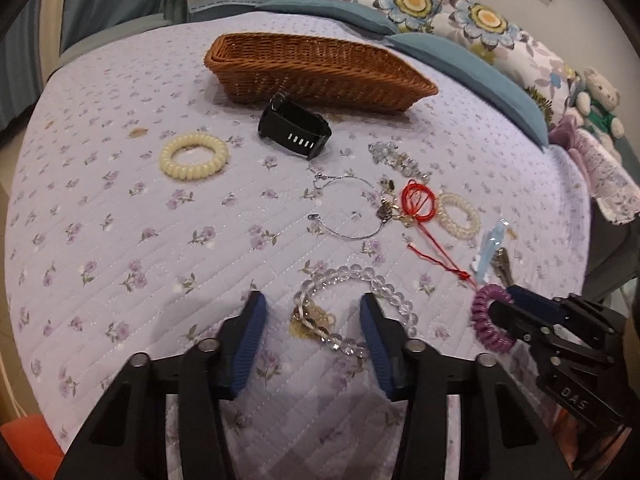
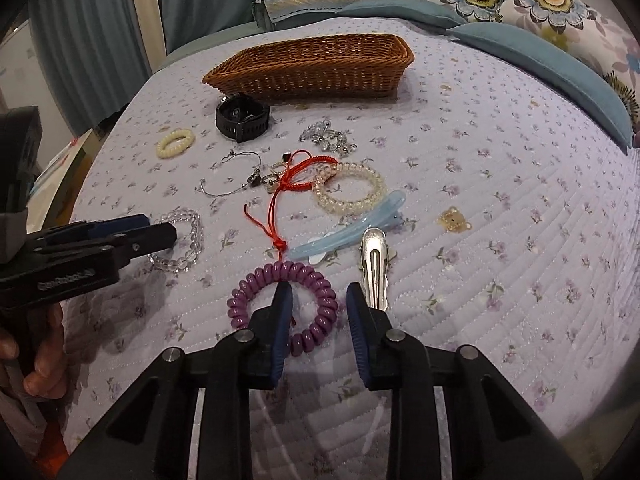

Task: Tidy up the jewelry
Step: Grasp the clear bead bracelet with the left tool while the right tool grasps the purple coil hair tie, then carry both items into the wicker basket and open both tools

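On the quilted bed (image 1: 120, 208) jewelry lies scattered in front of a wicker basket (image 1: 316, 68), which sits at the far side. Left hand-held gripper (image 1: 310, 314) has its fingers spread apart, straddling a clear bead bracelet (image 1: 356, 308) without clamping it. Right hand-held gripper (image 2: 318, 304) is also apart, one finger inside a purple coil tie (image 2: 280, 304) and the other outside its rim, beside a silver clip (image 2: 374, 268). Farther off lie a black watch (image 1: 294, 128), a cream coil tie (image 1: 194, 156), a red cord (image 2: 296, 192), a clear coil tie (image 2: 348, 188) and a blue clip (image 2: 348, 226).
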### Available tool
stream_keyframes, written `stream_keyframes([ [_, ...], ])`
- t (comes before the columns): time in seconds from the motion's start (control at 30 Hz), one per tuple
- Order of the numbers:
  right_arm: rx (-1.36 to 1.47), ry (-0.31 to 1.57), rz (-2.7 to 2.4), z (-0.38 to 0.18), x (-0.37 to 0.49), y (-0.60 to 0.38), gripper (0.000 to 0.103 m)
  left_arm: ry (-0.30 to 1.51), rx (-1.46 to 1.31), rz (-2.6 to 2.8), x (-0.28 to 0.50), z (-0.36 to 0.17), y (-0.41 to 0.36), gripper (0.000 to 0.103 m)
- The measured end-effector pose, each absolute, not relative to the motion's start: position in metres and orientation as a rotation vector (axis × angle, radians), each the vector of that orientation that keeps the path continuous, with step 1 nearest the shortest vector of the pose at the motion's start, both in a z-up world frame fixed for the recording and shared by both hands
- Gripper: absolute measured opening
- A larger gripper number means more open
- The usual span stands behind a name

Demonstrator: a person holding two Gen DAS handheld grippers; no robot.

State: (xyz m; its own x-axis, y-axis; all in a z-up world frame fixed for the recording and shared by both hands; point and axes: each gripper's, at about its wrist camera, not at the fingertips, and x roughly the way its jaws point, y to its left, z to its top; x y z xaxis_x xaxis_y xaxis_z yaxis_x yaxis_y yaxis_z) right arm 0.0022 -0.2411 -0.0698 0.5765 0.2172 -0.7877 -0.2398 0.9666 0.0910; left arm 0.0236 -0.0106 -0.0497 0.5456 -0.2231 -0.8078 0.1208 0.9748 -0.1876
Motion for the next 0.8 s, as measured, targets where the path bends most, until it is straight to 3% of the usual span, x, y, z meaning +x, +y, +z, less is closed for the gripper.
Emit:
stream_keyframes([
  [0.03,-0.029,0.918,0.266,-0.070,0.002,-0.241,0.019,0.970,-0.086,-0.200,0.024,-0.051,-0.014,0.025],
  [0.07,-0.038,0.918,0.261,-0.071,0.003,-0.240,0.018,0.972,-0.077,-0.204,0.024,-0.051,-0.016,0.018],
  [0.17,-0.048,0.906,0.266,-0.069,0.001,-0.239,0.015,0.969,-0.064,-0.206,0.022,-0.050,-0.017,0.007],
  [0.43,-0.040,0.838,0.315,-0.054,-0.008,-0.233,0.014,0.892,-0.098,-0.256,0.012,-0.035,-0.013,0.007],
  [0.8,-0.024,0.766,0.309,-0.022,0.012,-0.223,0.014,0.714,-0.113,-0.391,0.016,0.027,-0.009,0.007],
])
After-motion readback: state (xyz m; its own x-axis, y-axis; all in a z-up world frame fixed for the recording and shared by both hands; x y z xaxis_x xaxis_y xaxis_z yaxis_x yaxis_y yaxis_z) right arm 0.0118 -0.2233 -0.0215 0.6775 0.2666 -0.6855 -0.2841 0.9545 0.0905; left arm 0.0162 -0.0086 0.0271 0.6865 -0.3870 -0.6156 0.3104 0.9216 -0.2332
